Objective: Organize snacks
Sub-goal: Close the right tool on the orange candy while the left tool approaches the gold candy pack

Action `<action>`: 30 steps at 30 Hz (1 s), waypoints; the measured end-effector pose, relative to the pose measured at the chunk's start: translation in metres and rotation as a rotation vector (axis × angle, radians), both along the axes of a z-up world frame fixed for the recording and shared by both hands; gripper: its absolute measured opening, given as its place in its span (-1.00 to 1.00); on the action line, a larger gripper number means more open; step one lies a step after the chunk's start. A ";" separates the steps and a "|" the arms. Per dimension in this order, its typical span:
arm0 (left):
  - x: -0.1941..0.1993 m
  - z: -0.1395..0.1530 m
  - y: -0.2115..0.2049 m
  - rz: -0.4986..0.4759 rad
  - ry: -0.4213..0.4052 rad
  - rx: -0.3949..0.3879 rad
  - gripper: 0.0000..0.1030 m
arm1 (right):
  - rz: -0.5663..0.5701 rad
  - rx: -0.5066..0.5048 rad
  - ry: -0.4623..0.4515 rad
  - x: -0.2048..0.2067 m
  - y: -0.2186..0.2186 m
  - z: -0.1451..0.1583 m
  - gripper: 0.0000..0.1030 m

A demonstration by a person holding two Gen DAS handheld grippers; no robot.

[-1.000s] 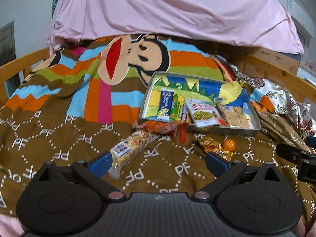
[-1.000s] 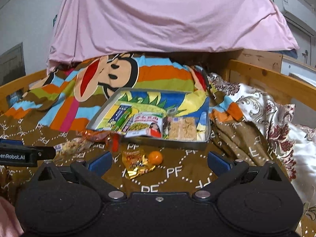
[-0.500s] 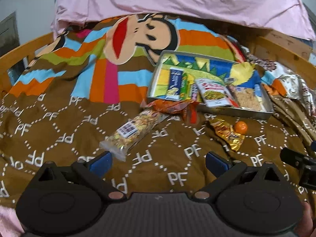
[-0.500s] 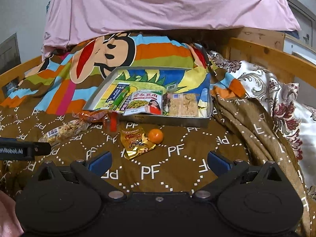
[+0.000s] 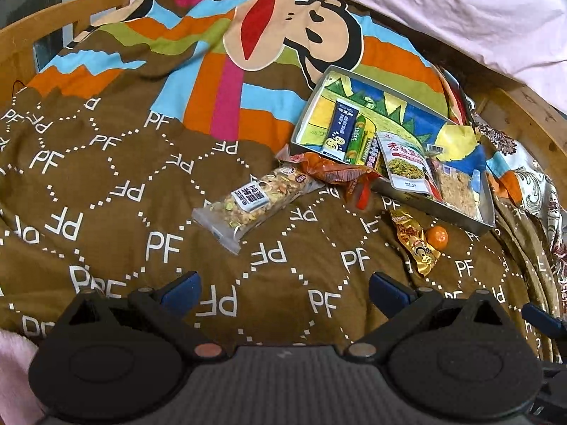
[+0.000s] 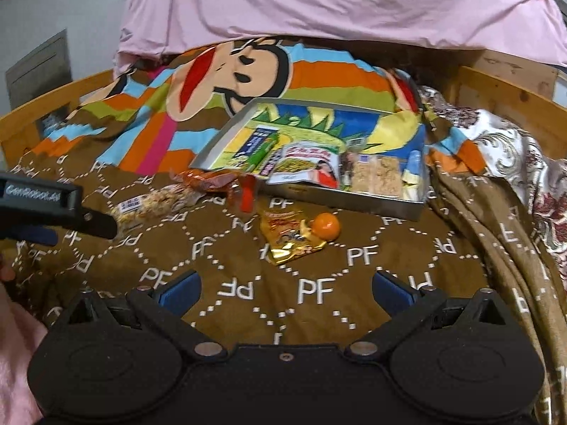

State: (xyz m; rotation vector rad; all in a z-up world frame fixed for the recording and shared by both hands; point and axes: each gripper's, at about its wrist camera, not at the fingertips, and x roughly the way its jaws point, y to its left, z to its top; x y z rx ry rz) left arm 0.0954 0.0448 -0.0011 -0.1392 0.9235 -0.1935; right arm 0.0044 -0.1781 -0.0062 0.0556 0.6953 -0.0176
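Observation:
A shallow metal tray (image 5: 436, 209) (image 6: 354, 200) lies on a brown blanket and holds several snack packets. In front of it lie a clear nut bar packet (image 5: 253, 200) (image 6: 156, 203), an orange wrapper (image 5: 335, 173) (image 6: 216, 180), a gold wrapper (image 5: 414, 244) (image 6: 288, 235) and a small orange ball (image 5: 437, 236) (image 6: 325, 226). My left gripper (image 5: 283, 292) is open, above the blanket just short of the nut bar. My right gripper (image 6: 285, 290) is open too, near the gold wrapper and ball. The left gripper's body (image 6: 53, 209) shows at the left of the right wrist view.
The bed has wooden rails (image 5: 42, 24) (image 6: 506, 102) on both sides. A pink sheet (image 6: 336, 3) hangs across the back. A flowered cloth (image 6: 514, 163) is bunched at the right of the tray. A pink sleeve (image 5: 14, 364) shows at the lower left.
Both grippers have tilted down and come closer to the blanket. The left view has swung left, so the nut bar sits nearer its middle. No snack has moved.

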 end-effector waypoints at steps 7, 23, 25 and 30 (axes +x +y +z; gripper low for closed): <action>0.006 -0.007 -0.012 -0.050 0.035 0.025 0.99 | 0.145 -0.114 0.009 0.019 0.004 0.003 0.99; 0.036 -0.031 -0.074 -0.290 0.063 0.058 0.99 | 0.275 -0.507 -0.038 0.066 -0.043 -0.019 0.99; 0.042 -0.029 -0.087 -0.346 0.023 0.068 0.99 | 0.284 -0.509 -0.039 0.072 -0.048 -0.024 0.99; 0.064 -0.031 -0.112 -0.444 -0.079 0.081 0.99 | 0.354 -0.564 -0.040 0.086 -0.050 -0.043 0.95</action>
